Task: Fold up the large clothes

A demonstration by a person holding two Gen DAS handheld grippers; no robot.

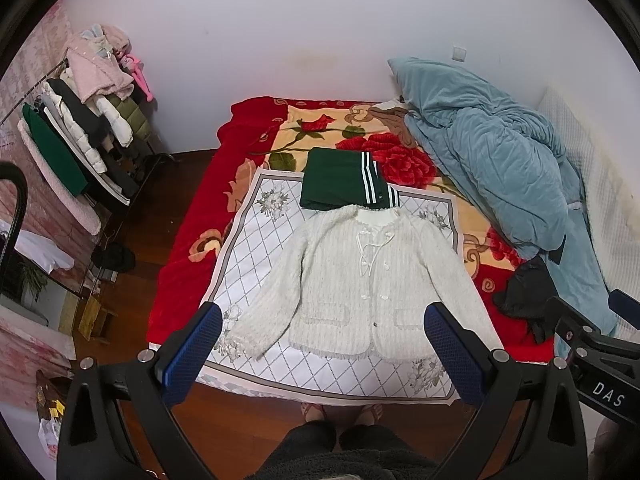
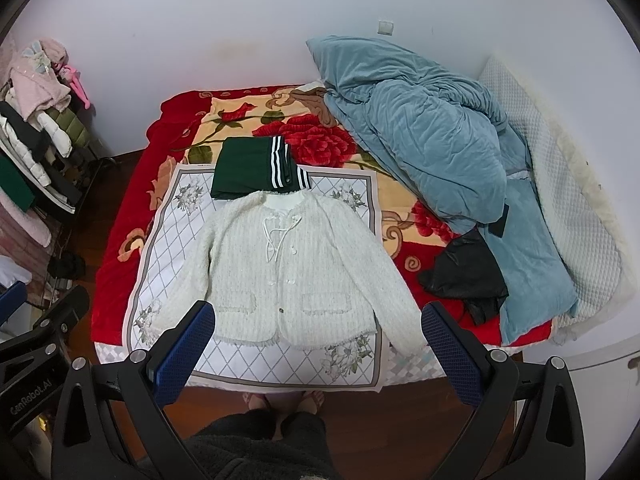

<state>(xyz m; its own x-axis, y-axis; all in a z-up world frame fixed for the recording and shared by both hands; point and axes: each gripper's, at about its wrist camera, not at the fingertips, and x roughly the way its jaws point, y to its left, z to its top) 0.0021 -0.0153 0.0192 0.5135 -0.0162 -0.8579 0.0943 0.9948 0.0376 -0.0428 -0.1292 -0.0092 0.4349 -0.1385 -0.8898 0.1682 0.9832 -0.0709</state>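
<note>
From my remote station: "DAS" shows on the right gripper's body in the left view and "GenRobot.AI" on the left gripper's in the right view; the white cardigan [image 1: 352,276] lies flat, front up, on the diamond-patterned cloth [image 1: 256,240] on the bed [image 1: 180,248], collar toward the far wall, hem toward me, sleeves angled outward; a folded green garment [image 1: 340,178] touches its collar; my left gripper [image 1: 324,344] and right gripper [image 2: 318,340] hover above its hem, jaws spread wide, holding nothing.
</note>
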